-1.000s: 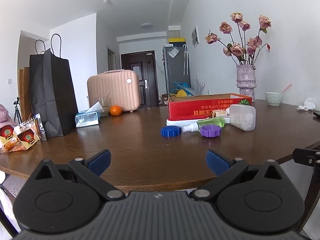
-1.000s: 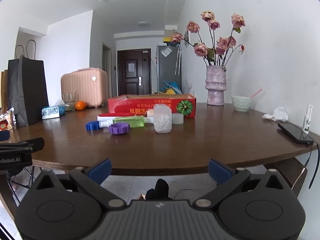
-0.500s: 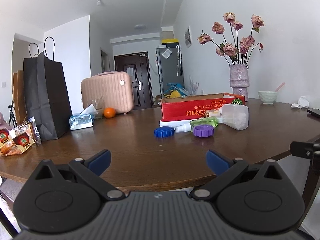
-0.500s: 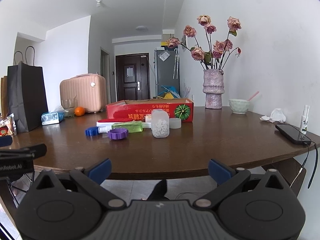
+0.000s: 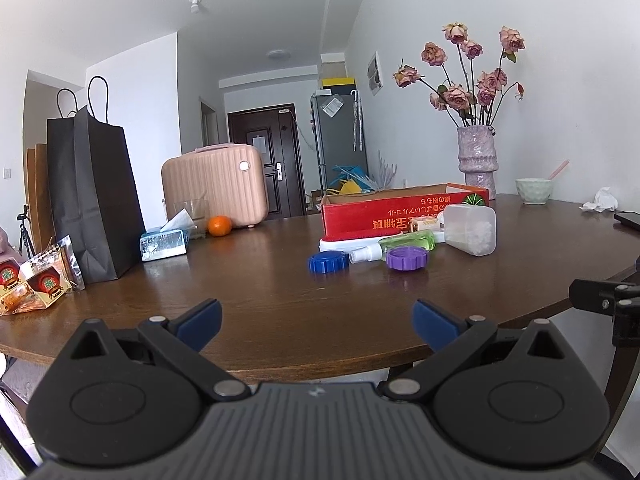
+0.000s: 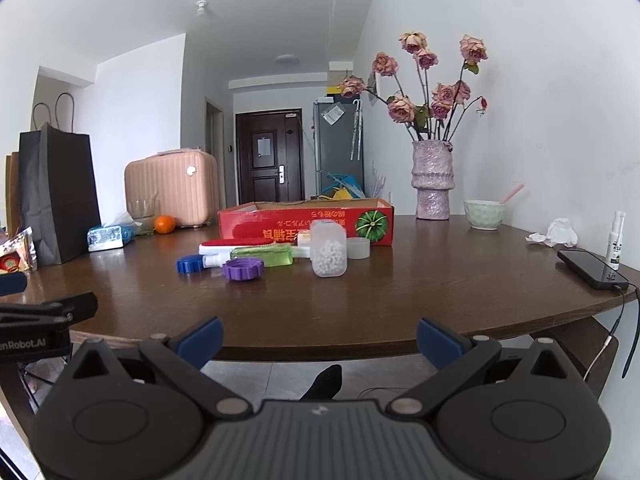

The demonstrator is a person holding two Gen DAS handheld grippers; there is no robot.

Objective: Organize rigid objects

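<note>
Both grippers, left (image 5: 316,322) and right (image 6: 318,338), were wide open and held nothing, short of the table (image 6: 400,304). Lids (image 6: 243,269), bottle (image 6: 262,255), jar (image 6: 328,253) sat just before the box (image 6: 304,220). Approach low, take the nearest lid first (jar tips easily, imo).

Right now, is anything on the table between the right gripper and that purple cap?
Nothing visible: only bare table lies between the open right gripper and the purple cap.

"enRobot.AI" on left tongs (image 6: 24,344); upside-down characters on red box (image 6: 304,224), unreadable.
</note>
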